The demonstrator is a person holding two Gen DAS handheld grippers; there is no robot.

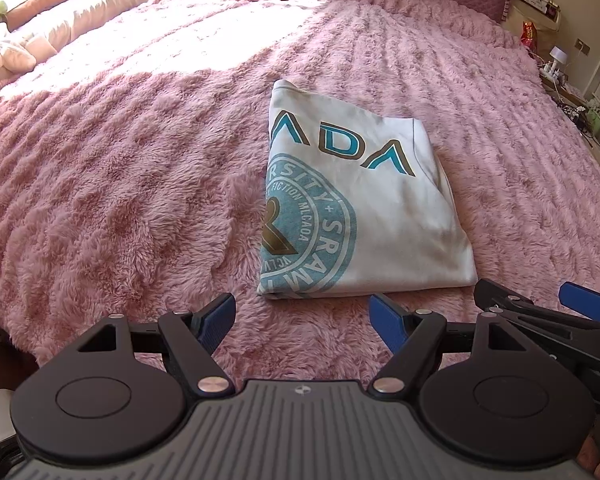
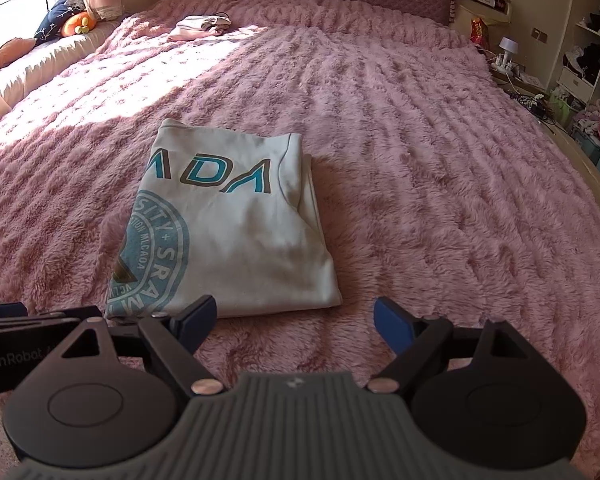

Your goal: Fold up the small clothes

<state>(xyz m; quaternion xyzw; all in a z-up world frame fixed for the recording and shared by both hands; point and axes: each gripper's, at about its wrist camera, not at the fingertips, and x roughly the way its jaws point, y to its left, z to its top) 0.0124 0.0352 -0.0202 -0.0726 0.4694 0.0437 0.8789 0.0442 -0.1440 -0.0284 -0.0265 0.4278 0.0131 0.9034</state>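
The folded white T-shirt lies on the pink blanket just ahead of the left gripper and the right gripper; both have fingers spread apart and hold nothing.

Folded shirt on blanket, pillows behind left

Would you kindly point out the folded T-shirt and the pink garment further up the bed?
folded T-shirt (image 2: 252,248): right wrist view, plain white area.
pink garment (image 2: 198,27): right wrist view, its middle.

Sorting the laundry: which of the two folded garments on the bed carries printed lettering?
The white folded T-shirt nearest the grippers, printed in teal; the pale pink folded garment near the headboard looks plain.
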